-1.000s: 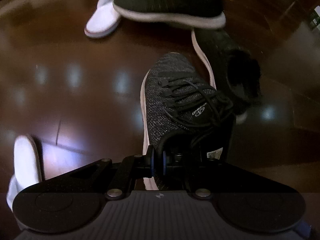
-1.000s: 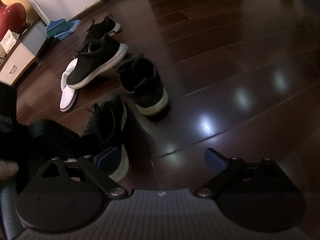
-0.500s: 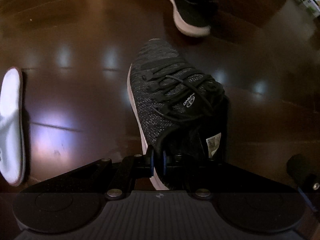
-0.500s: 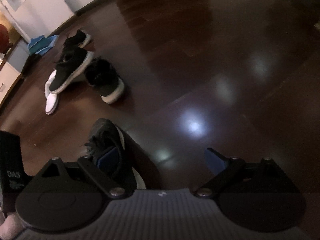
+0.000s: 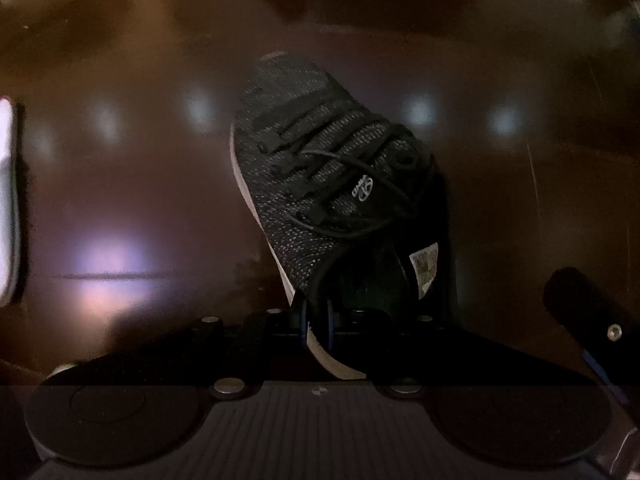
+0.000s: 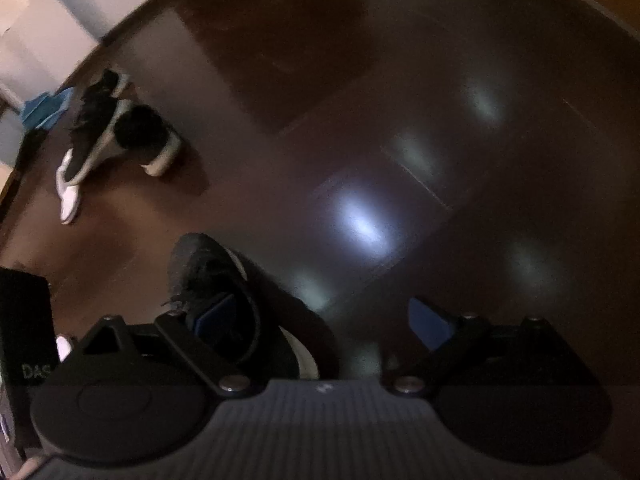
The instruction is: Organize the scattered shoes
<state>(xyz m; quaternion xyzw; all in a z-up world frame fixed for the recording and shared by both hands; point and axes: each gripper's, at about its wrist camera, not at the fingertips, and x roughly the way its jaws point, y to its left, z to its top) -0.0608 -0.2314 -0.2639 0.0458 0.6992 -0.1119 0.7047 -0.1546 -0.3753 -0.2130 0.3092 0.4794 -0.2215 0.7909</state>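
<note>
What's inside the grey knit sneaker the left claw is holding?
Inside the grey knit sneaker: a dark lining and a label under the tongue. The toe end is hidden.

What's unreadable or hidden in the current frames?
- Left wrist view: heel of the grey knit sneaker is hidden behind the left gripper; tongue label too small to read.
- Right wrist view: shoe pile motion-blurred, count unclear.
- Left wrist view: white slipper cut off by the frame edge.
</note>
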